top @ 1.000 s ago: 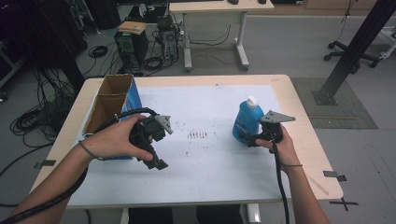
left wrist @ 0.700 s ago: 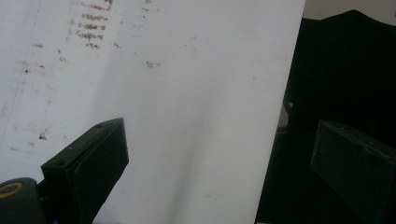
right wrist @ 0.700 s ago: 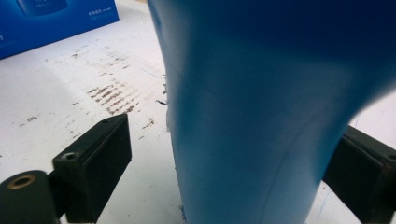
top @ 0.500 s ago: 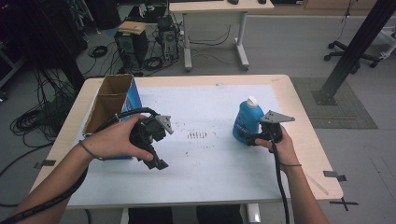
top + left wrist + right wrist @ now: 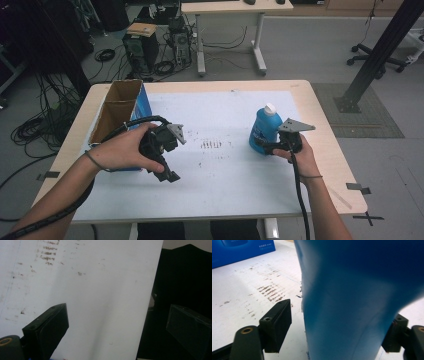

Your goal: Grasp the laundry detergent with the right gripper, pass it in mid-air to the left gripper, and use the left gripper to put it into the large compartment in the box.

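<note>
A blue bottle with a white cap stands upright on the right part of the white mat. My right gripper reaches in from its right with a jaw on each side of the bottle's lower body. In the right gripper view the bottle sits between the jaws of the right gripper, which have just been closing. A gap still shows between the left pad and the bottle. My left gripper is held above the mat at the left, open and empty.
An open cardboard box with a blue side stands at the table's left edge, and its blue side shows in the right gripper view. Dark smudges mark the mat's middle. The table's front edge runs between the left gripper's jaws.
</note>
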A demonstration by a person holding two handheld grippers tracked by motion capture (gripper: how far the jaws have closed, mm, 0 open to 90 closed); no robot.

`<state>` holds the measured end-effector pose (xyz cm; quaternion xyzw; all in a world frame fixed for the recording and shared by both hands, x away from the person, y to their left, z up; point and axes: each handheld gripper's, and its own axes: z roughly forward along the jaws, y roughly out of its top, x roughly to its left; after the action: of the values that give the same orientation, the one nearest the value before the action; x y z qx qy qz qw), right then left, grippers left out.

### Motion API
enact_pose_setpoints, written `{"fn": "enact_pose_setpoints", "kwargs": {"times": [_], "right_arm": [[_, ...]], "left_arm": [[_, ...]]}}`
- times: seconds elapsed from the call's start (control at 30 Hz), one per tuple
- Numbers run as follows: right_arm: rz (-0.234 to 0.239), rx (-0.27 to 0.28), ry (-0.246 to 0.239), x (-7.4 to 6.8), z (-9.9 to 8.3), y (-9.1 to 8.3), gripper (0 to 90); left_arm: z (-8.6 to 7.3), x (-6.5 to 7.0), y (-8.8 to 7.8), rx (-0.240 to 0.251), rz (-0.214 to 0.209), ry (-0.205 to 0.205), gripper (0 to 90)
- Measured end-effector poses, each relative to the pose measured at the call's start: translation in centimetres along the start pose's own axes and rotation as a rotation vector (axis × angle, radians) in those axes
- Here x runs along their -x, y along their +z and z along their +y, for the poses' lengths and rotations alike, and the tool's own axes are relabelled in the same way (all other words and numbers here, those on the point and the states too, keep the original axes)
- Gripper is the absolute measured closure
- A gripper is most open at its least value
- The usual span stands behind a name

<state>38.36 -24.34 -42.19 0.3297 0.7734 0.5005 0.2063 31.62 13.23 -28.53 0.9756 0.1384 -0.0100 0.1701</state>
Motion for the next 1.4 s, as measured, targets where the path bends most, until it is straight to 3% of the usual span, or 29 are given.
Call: {"fn": "enact_pose_setpoints", "kwargs": {"times": [0.83,1.4], "right_arm": [[-0.019,0.010,-0.010,0.24,-0.25,-0.17,41.1],[-0.008,0.019,-0.007,0.39,-0.33,-0.24,43.2]], "left_arm": [[0.22,0.13,0.11,-0.006,-0.001,0.004,4.4],[0.40,0.10,0.09,-0.004,-0.001,0.007,4.4]]}}
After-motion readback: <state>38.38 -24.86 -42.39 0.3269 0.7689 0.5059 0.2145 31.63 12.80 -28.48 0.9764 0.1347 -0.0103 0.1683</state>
